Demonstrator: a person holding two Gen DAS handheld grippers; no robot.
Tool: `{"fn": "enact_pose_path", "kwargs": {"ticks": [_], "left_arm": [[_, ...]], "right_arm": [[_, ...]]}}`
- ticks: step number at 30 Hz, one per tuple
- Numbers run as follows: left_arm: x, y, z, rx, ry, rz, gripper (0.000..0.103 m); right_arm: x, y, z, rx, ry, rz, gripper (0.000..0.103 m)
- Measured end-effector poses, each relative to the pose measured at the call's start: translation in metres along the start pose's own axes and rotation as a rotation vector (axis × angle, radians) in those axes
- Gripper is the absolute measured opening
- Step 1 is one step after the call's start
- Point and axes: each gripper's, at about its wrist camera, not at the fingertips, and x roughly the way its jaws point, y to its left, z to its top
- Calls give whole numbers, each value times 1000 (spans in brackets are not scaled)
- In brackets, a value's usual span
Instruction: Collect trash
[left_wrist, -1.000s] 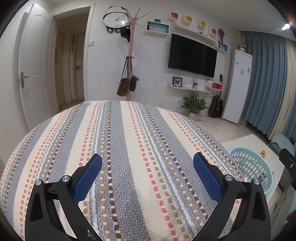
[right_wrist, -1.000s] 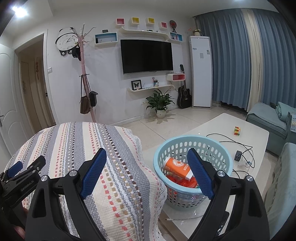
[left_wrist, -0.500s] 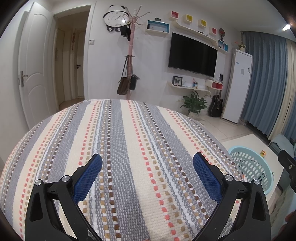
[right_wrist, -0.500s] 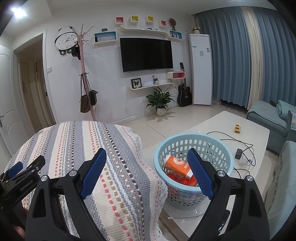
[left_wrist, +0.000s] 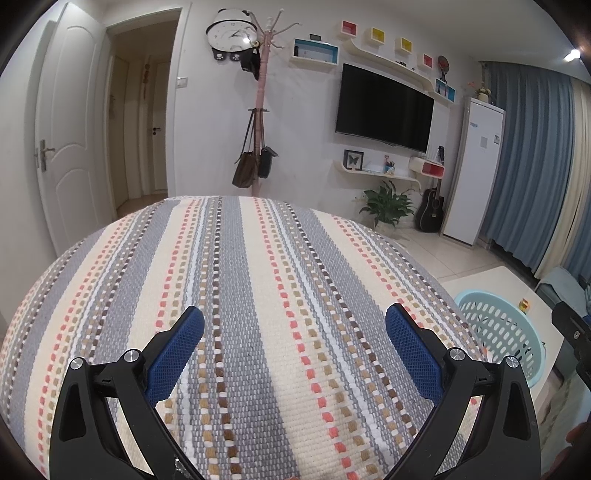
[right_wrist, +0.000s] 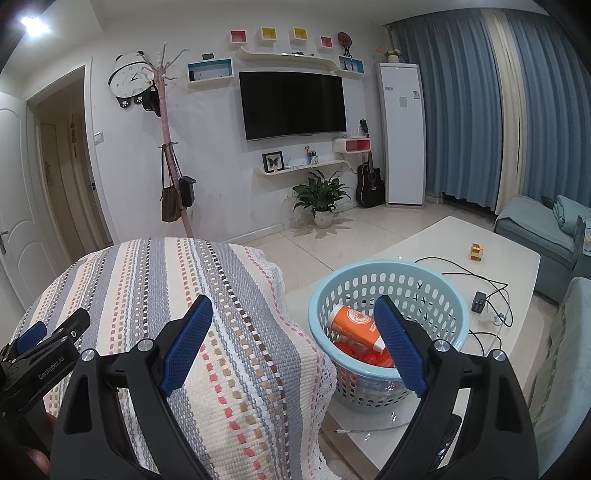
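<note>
A: Jaws?
B: Left gripper (left_wrist: 294, 325) spread wide, nothing between the pads, just hanging over the striped cloth (left_wrist: 236, 295). Right gripper (right_wrist: 293, 317) same, spread wide and empty, aimed past the cloth edge at the basket (right_wrist: 388, 332)

A: Where's the trash?
B: In the basket. Orange cup (right_wrist: 354, 325) lies tilted on its side on top of some red stuff, can't tell what that is. Basket sits on the white table (right_wrist: 424, 251) just beside the draped cloth

A: Anything left on the cloth?
B: Nothing I can see in either view, it looks bare

A: So why are both parked there, wide and empty?
B: My read: the collecting is done or nearly so. Empty jaws over a cleared cloth fits an idle pose, and the basket is close to the right side so drops are short

A: Other items on the table?
B: Small coloured cube (right_wrist: 476, 252) far end, a black cable (right_wrist: 480, 284) with a small adapter beside the basket. Probably not trash, can't be sure

A: Risk?
B: If the right one goes back to the basket, that cable is near the rim and could snag
</note>
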Motion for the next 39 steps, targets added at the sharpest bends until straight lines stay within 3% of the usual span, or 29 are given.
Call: {"fn": "enact_pose_path", "kwargs": {"ticks": [25, 39], "left_arm": [[-2, 13, 3, -26, -15, -19, 96], [-44, 16, 16, 27, -62, 42, 95]], "right_arm": [[-1, -2, 4, 11, 1, 5, 85], [-11, 7, 8, -6, -14, 31, 85]]}}
